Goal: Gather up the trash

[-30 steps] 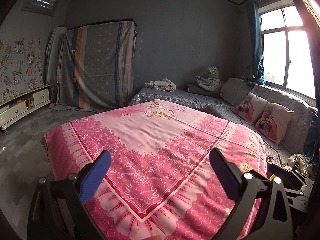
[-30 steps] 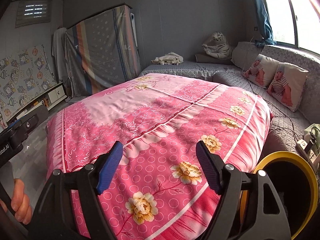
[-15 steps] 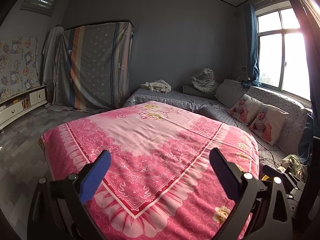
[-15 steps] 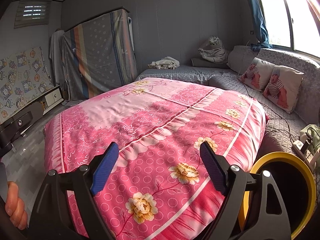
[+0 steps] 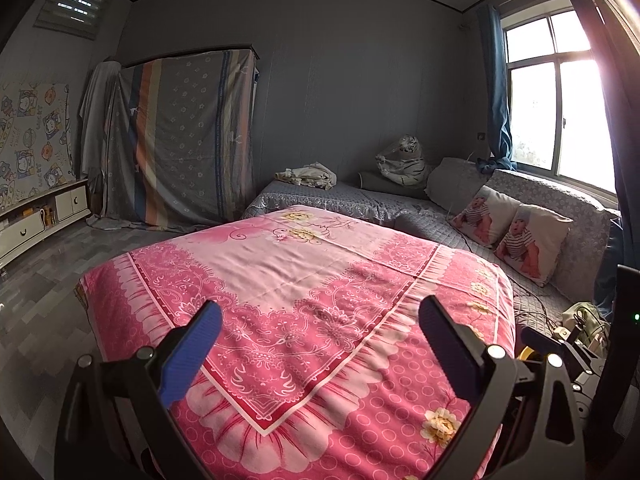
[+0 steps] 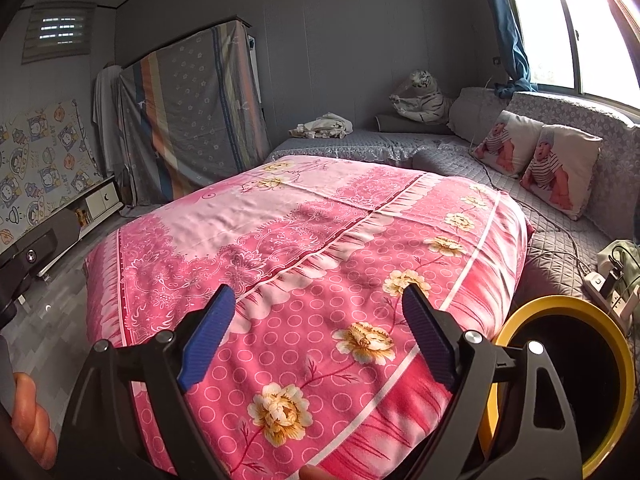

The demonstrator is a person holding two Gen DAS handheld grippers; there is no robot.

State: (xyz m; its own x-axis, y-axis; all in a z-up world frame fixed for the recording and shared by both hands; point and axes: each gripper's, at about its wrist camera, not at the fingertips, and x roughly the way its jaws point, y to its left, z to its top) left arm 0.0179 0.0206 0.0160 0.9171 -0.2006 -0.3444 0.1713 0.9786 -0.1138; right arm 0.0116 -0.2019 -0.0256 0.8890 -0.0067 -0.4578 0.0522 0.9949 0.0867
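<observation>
Yellow-rimmed bin point(image 6: 560, 380), seemingly beside bed point(image 6: 304, 240)

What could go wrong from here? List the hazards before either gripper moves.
1. No trash shows on the pink bedspread, so a grab may only snag fabric.
2. A cable runs to a power strip beside the yellow-rimmed bin; a reach there could catch it.
3. Both the left gripper and right gripper are open and empty.
</observation>
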